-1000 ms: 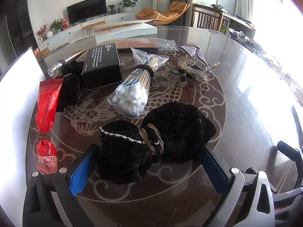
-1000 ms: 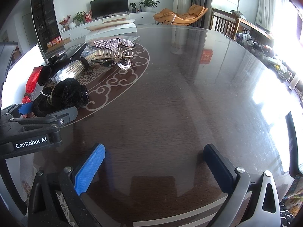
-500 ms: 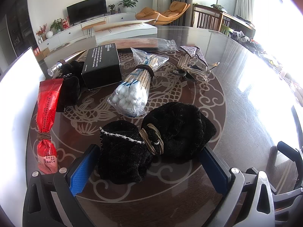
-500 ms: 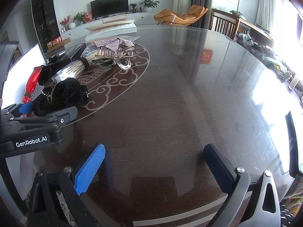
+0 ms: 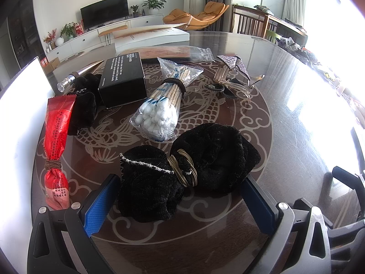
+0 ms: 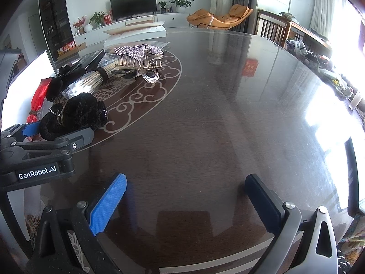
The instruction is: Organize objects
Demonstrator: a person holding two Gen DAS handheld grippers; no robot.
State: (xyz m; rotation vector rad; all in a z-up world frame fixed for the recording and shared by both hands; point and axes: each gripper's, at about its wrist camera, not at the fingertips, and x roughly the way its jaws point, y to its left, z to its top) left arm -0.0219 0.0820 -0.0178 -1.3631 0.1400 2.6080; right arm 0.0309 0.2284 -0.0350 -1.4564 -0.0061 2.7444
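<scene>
Left gripper (image 5: 179, 196) w/ fingers spread wide around a black fuzzy bundle (image 5: 189, 171) tied w/ a brass ring, near edge of glass table (image 5: 296, 118); contact w/ pads hard to tell. Cotton swab bag (image 5: 163, 105) and black box (image 5: 123, 80) lie farther back. Right gripper (image 6: 186, 196) open over bare tabletop, right of the bundle; hair clips (image 6: 141, 66) far left, partly overlapping

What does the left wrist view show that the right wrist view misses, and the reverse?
Left wrist only: the white cotton tips inside the swab bag, the text on the black box, and a metal tube.

Right wrist only: the open right gripper over bare table, and the left gripper from the side.

Both: the black fuzzy bundle between the left gripper's fingers, red packet, hair clips.
</scene>
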